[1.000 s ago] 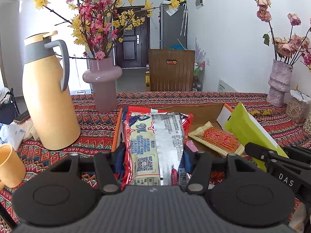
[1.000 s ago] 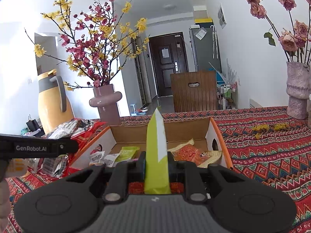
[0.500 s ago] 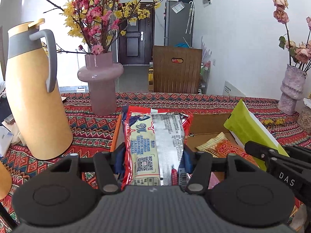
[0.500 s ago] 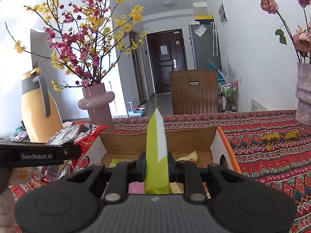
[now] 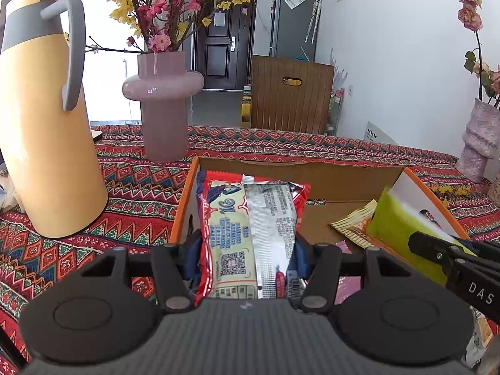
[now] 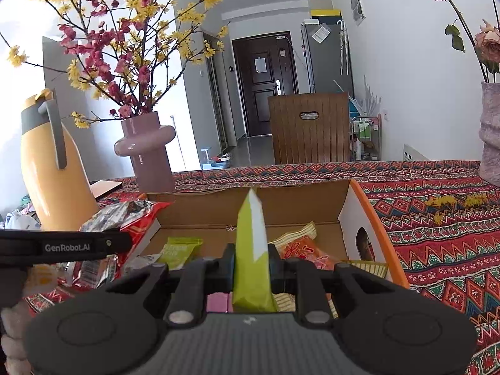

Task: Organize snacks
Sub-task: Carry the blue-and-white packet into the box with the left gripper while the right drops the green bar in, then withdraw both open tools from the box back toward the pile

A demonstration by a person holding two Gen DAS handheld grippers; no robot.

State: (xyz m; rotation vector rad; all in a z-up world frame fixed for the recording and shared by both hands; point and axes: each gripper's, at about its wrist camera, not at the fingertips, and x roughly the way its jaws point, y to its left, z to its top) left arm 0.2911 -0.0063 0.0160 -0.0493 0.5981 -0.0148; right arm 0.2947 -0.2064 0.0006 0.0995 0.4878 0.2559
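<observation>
My left gripper is shut on a red and silver snack packet and holds it over the left end of an open cardboard box. My right gripper is shut on a green snack packet, held edge-on over the box. The green packet also shows in the left wrist view. In the box lie an orange snack packet, a small green packet and a pink one.
A yellow thermos jug and a pink vase of blossoms stand left of the box on the patterned tablecloth. A second vase stands far right. A wooden chair back is behind the table.
Both grippers have moved forward and down over the box with their packets. The thermos and vase now loom larger on the left.
</observation>
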